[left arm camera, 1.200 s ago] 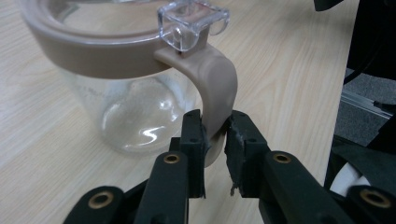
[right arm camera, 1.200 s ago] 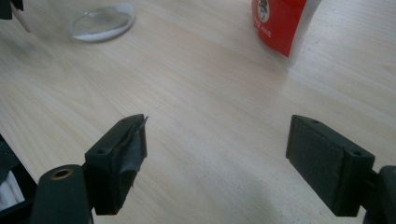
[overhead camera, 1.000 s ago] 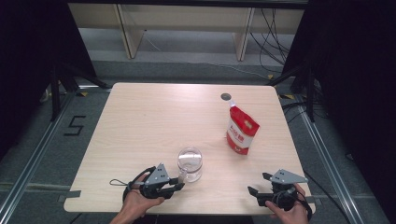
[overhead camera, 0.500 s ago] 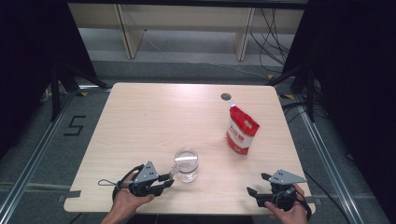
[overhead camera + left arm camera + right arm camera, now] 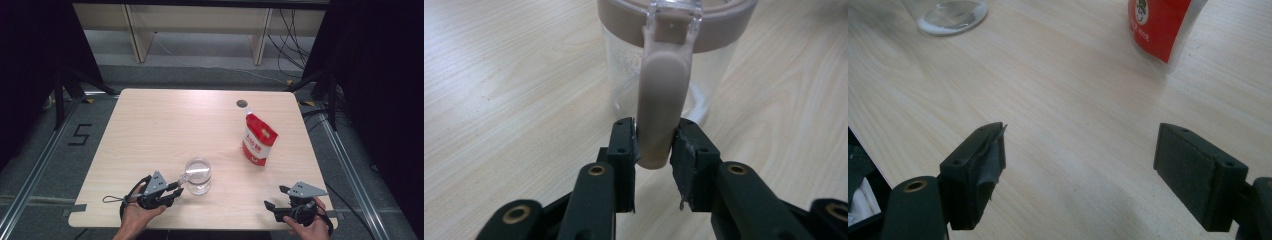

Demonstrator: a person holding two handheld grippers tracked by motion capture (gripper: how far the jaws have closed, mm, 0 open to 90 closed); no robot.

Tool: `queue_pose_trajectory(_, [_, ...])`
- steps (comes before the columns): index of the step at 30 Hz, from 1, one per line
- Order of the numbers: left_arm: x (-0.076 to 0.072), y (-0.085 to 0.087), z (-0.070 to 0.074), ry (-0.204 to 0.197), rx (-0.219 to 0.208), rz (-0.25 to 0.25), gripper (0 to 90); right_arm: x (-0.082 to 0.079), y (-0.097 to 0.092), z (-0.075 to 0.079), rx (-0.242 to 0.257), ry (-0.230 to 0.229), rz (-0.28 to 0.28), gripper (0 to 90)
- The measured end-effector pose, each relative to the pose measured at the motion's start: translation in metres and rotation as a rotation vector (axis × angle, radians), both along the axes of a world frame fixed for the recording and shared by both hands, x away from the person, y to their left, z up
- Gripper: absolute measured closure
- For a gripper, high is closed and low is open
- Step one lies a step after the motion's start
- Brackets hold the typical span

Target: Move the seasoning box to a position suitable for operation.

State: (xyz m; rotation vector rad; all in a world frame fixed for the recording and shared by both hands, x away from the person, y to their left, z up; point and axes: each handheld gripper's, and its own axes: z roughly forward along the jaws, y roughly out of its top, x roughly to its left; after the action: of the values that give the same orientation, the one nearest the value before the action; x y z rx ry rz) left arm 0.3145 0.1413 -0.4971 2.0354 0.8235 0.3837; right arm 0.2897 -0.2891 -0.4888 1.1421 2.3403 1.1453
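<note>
A clear cup point(image 5: 198, 175) with a brownish rim stands near the table's front edge, its handle point(image 5: 659, 100) pointing at my left gripper point(image 5: 176, 189). In the left gripper view the left gripper point(image 5: 655, 145) has its pads against both sides of the handle's lower end, and the jaws have just been opening. My right gripper point(image 5: 275, 197) rests at the front right corner, and the right gripper view shows it point(image 5: 1080, 145) open wide over bare wood. A red and white pouch point(image 5: 258, 140) stands upright on the right side.
The light wooden table point(image 5: 165, 125) has a small dark round spot point(image 5: 242, 103) near its far edge. The right gripper view takes in the cup's base point(image 5: 950, 12) and the pouch point(image 5: 1160, 25) farther off. Shelving and cables lie beyond the table.
My left hand and gripper have drawn back a little to the left, and the cup has shifted slightly with them. The right gripper has kept still.
</note>
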Motion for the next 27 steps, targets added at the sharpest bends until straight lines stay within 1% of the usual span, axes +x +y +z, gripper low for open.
queue_pose_trajectory(1, [0.000,-0.003,0.000,-0.005,-0.013,0.014,70.8,0.001,-0.001,0.000,-0.015,-0.021,-0.001,21.7])
queue_pose_trajectory(2, [0.001,-0.003,0.000,-0.014,-0.018,0.007,70.8,0.001,-0.001,0.000,-0.015,-0.021,-0.001,21.7])
queue_pose_trajectory(3, [0.001,-0.004,0.001,-0.014,-0.014,0.019,72.1,0.001,-0.001,0.000,-0.018,-0.021,-0.002,21.8])
queue_pose_trajectory(4, [0.001,-0.004,0.002,-0.024,0.000,0.022,72.4,-0.001,0.000,0.000,-0.012,0.004,-0.012,21.8])
queue_pose_trajectory(5, [0.003,-0.003,0.002,-0.040,0.020,0.035,72.4,-0.001,0.000,0.000,-0.012,0.004,-0.012,21.8])
queue_pose_trajectory(6, [0.005,-0.003,0.001,-0.033,-0.001,0.045,72.7,0.000,0.000,0.000,-0.012,0.003,-0.011,21.8])
queue_pose_trajectory(7, [0.008,0.002,0.002,-0.036,0.022,0.033,72.9,-0.001,0.000,0.000,-0.012,0.004,-0.011,21.8])
queue_pose_trajectory(8, [0.010,0.003,0.002,-0.029,0.009,0.047,73.2,0.001,-0.001,0.000,-0.018,-0.019,-0.002,21.8])
queue_pose_trajectory(9, [0.011,0.004,0.001,-0.031,0.002,0.054,73.4,0.000,0.000,0.000,-0.013,-0.003,-0.008,21.8])
queue_pose_trajectory(10, [0.014,0.005,0.002,-0.036,0.011,0.053,73.6,-0.001,0.000,0.000,-0.010,0.007,-0.013,21.8])
queue_pose_trajectory(11, [0.014,0.005,0.002,-0.036,0.011,0.053,73.8,-0.001,0.000,0.000,-0.011,0.003,-0.012,21.8])
queue_pose_trajectory(12, [0.014,0.004,0.001,-0.035,0.003,0.061,73.9,0.002,-0.001,0.000,-0.015,-0.016,0.011,21.9])
queue_pose_trajectory(13, [0.016,0.007,0.002,-0.045,0.035,0.037,73.9,0.002,-0.001,0.000,-0.015,-0.016,0.011,21.9])
queue_pose_trajectory(15, [0.019,0.007,0.002,-0.056,0.029,0.026,74.2,0.002,-0.001,0.000,-0.020,-0.015,0.007,21.9])
queue_pose_trajectory(16, [0.019,0.005,0.001,-0.044,0.008,0.036,74.2,0.002,-0.001,0.000,-0.020,-0.015,0.007,21.9])
queue_pose_trajectory(17, [0.021,0.007,0.002,-0.056,0.039,0.021,74.3,0.002,-0.001,0.000,-0.026,-0.029,0.005,22.0])
queue_pose_trajectory(18, [0.023,0.006,0.001,-0.058,0.024,0.021,74.4,0.002,-0.002,-0.001,-0.029,-0.037,0.008,22.0])
queue_pose_trajectory(19, [0.024,0.005,0.001,-0.051,0.017,0.022,74.5,0.002,-0.001,0.000,-0.026,-0.026,0.004,22.0])
queue_pose_trajectory(21, [0.026,0.004,0.001,-0.055,0.014,0.017,74.6,0.002,-0.001,0.000,-0.025,-0.031,0.008,22.0])
queue_pose_trajectory(22, [0.026,0.003,0.000,-0.048,0.010,0.019,74.6,0.002,-0.001,-0.001,-0.026,-0.033,0.008,22.0])
queue_pose_trajectory(23, [0.028,0.002,0.001,-0.068,0.020,0.001,74.6,0.002,-0.001,-0.001,-0.026,-0.033,0.009,22.0])
queue_pose_trajectory(24, [0.029,0.001,0.000,-0.058,0.010,0.008,74.6,0.002,-0.001,-0.001,-0.027,-0.034,0.009,22.0])
queue_pose_trajectory(25, [0.029,0.001,0.000,-0.058,0.010,0.008,74.6,0.002,-0.001,-0.001,-0.023,-0.032,0.012,22.1])
queue_pose_trajectory(26, [0.032,0.000,0.001,-0.071,0.019,-0.008,74.7,0.002,-0.001,-0.001,-0.016,-0.017,0.010,22.0])
queue_pose_trajectory(27, [0.033,-0.002,0.000,-0.066,0.018,-0.002,74.7,0.002,-0.001,0.000,-0.017,-0.018,0.010,22.1])
